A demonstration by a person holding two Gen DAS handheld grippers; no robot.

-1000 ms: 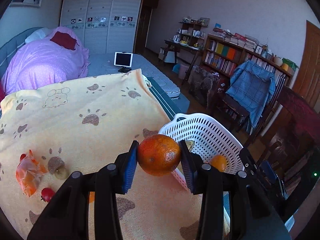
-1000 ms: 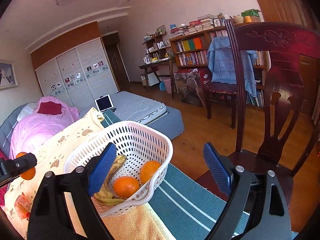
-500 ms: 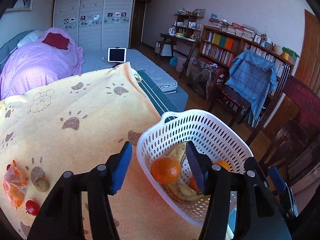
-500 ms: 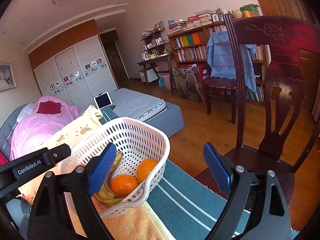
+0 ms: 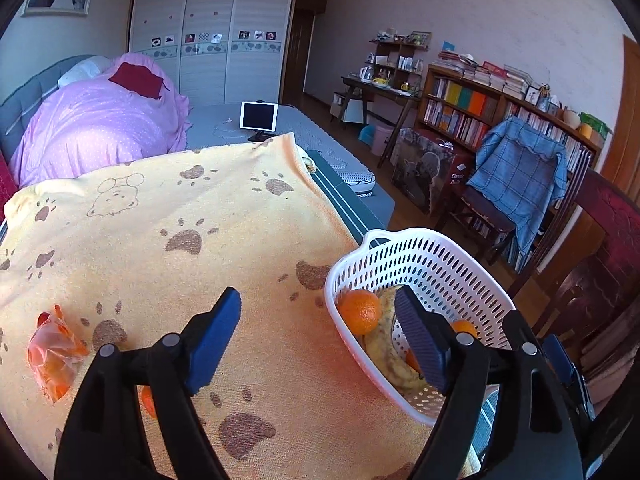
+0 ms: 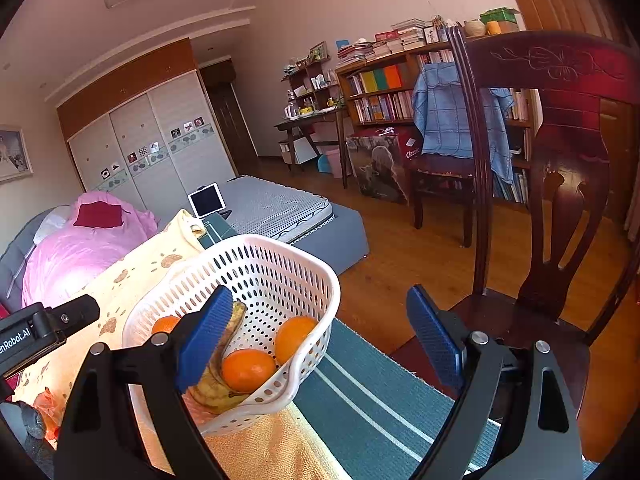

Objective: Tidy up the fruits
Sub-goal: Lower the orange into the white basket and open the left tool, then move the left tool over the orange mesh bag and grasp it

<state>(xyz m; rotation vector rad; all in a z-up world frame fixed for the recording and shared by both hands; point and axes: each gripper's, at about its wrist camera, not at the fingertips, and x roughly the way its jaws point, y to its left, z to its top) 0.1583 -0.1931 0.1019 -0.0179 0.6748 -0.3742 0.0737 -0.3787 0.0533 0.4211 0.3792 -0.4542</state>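
A white perforated basket (image 5: 448, 280) sits at the right edge of a yellow paw-print blanket (image 5: 200, 216). Inside it lie an orange (image 5: 360, 311), a spotted banana (image 5: 386, 354) and a second orange (image 5: 464, 326). My left gripper (image 5: 320, 340) hovers over the basket's left rim. Its jaws are opening and nothing is gripped between the blue pads. The right wrist view shows the same basket (image 6: 272, 276) holding three oranges (image 6: 248, 370) and the banana (image 6: 216, 394). My right gripper (image 6: 320, 340) stands open and empty just in front of it.
An orange plastic bag (image 5: 52, 356) of fruit lies on the blanket at the left, another orange (image 5: 148, 400) showing under my left finger. A dark wooden chair (image 6: 560, 160) stands close on the right. A teal striped cloth (image 6: 372, 396) covers the near edge. A tablet (image 5: 258, 116) stands on the bed behind.
My left gripper let go of the orange, which now lies in the basket, and its jaws spread wider. The right gripper has not moved.
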